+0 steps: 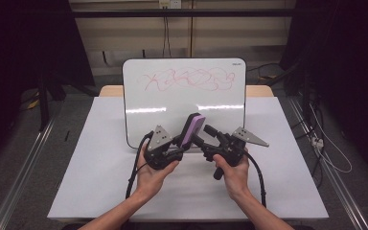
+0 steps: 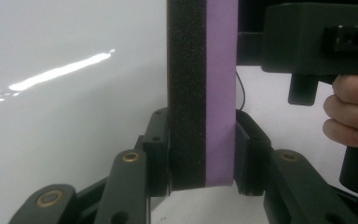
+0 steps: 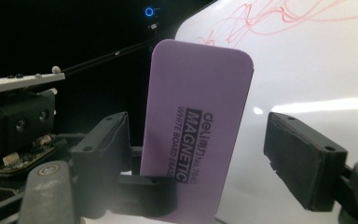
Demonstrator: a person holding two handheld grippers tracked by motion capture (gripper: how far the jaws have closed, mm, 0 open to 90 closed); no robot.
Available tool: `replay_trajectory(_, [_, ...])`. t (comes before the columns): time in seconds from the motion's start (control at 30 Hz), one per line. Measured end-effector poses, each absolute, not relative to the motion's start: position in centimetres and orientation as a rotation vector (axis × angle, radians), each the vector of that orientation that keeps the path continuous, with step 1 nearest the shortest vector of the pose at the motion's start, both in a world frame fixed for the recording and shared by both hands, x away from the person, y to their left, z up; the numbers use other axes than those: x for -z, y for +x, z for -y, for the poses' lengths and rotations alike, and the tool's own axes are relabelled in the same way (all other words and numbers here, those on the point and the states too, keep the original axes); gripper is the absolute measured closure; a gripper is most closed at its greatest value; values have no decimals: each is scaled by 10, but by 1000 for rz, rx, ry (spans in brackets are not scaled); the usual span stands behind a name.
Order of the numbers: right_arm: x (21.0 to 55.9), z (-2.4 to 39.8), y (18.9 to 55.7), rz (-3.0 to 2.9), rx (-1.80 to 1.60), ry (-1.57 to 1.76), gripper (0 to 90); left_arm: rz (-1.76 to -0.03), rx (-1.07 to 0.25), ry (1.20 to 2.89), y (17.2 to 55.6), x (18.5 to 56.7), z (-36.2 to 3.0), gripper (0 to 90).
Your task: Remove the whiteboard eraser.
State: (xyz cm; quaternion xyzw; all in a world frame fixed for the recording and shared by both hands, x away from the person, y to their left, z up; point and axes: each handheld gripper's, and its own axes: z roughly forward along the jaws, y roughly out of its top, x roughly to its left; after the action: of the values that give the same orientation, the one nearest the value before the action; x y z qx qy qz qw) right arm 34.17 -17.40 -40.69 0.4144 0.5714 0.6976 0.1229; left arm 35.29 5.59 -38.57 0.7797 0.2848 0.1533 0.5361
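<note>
Whiteboard (image 1: 184, 96) stands propped behind both grippers, one board, with a single tangle of red scribble (image 1: 188, 80) across its upper part. One purple eraser (image 1: 192, 130), foam-backed and printed as a magnetic whiteboard eraser, rises upright between the jaws of the left gripper (image 2: 203, 154), which clamp its lower end: the dark foam face presses on one pad, the purple face on the other. The right gripper (image 3: 205, 154) faces the eraser's printed side with its jaws spread; one jaw sits just beside the eraser's near edge, the other stands well apart on the far side, with bare board showing in the gap. Whether the nearer pad touches the eraser is hard to tell, since the left gripper's jaw crosses in front of it. That crossing jaw is what blocks the lower part of the eraser. Two hands (image 1: 153, 168) hold the two grippers above one white table sheet (image 1: 100, 163). Each gripper carries one grey plate (image 1: 160, 135) and one trailing cable (image 1: 134, 172).
</note>
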Motion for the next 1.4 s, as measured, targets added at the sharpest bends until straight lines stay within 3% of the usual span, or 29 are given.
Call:
replay_trajectory(0.17, [409,170,342,-1679,-2039,1218,271,-671,-360,1863,352,386,-54,633])
replay_trajectory(0.33, [413,167,343,-1678,-2036,1265,394,-671,-358,1866,351,389,-53,633])
replay_trajectory(0.87, [414,164,340,-1666,-2006,1272,416,-683,-327,1862,352,396,-52,607])
replay_trajectory(0.9, [413,164,340,-1662,-1993,1263,417,-686,-325,1864,353,397,-52,542])
replay_trajectory(1.03, [411,166,342,-1654,-1986,1264,416,-707,-318,1877,353,403,-52,449])
replay_trajectory(1.13, [410,169,343,-1650,-1955,1266,416,-715,-327,1885,354,404,-53,305])
replay_trajectory(1.4, [407,177,342,-1665,-1895,1239,417,-728,-368,1895,354,400,-65,122])
